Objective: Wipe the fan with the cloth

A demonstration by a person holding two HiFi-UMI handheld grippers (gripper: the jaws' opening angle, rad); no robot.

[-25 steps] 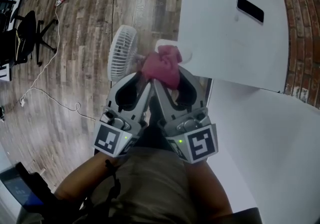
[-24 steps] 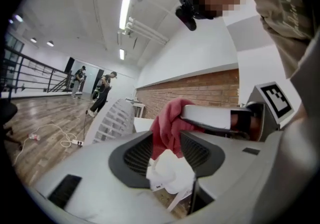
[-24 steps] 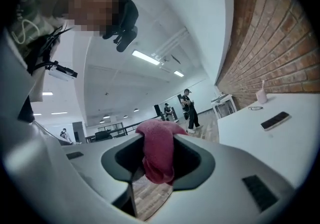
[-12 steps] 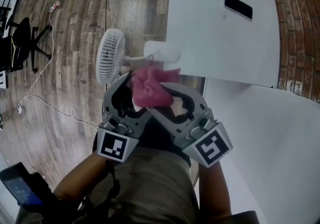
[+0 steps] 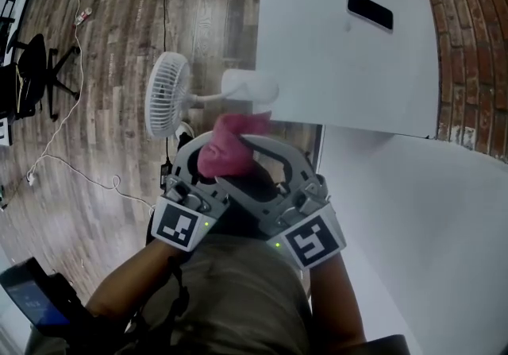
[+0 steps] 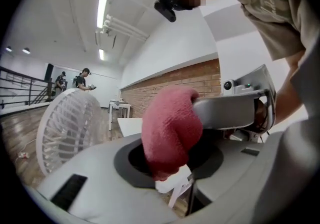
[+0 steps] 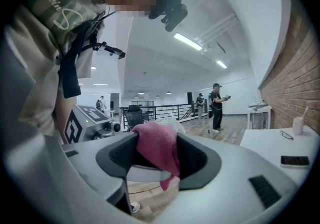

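Floor (image 5: 119,67) wood planks, brick wall (image 5: 468,44) at your right. Two white tables (image 5: 333,59), one phone (image 5: 370,11) on far one. One fan (image 5: 168,94), base at far table's edge, head out over open floor; one office chair (image 5: 36,67) well left. One pink cloth (image 5: 222,151) just below fan. Your left gripper (image 5: 205,147) jaws, just closing, pinch cloth. Your right gripper (image 5: 242,159) jaws, just opening, stand apart, cloth hanging between.

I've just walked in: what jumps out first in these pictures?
A bright pink cloth sits bunched where the left tool and right tool cross, mid head view; the left jaws have just been closing on it, the right ones opening around it. Just beyond, a white fan juts off the white table's corner over the wood floor.
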